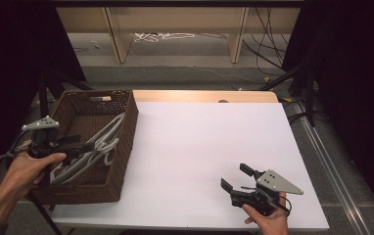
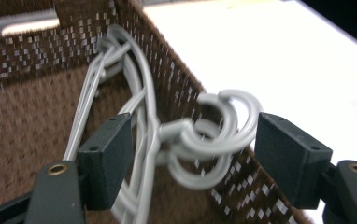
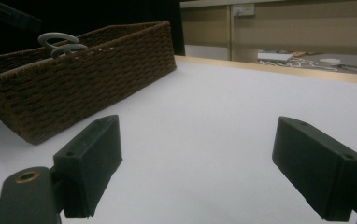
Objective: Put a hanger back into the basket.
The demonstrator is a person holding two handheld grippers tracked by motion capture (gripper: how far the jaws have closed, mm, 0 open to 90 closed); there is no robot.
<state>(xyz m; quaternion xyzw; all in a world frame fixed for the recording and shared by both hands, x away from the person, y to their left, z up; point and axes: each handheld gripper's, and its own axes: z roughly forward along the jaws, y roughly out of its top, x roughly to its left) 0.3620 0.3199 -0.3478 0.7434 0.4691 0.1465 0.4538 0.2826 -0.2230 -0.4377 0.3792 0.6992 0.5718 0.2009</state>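
Several grey plastic hangers (image 1: 94, 144) lie in a brown wicker basket (image 1: 126, 142) at the table's left. My left gripper (image 1: 88, 146) reaches into the basket over its near left side. In the left gripper view the gripper (image 2: 195, 158) is open, its jaws wide apart on either side of the bunched hanger hooks (image 2: 218, 135), which rest against the basket wall (image 2: 181, 88). My right gripper (image 1: 235, 177) hovers low over the white table near the front right, open with nothing between its jaws (image 3: 195, 168). From there the hooks (image 3: 57, 41) poke above the basket's rim (image 3: 88, 35).
The white table top (image 1: 209, 147) stretches from the basket to the right edge. A wooden strip (image 1: 204, 96) runs along its far edge. Dark stands and cables (image 1: 273, 54) are on the floor beyond, and black curtains close both sides.
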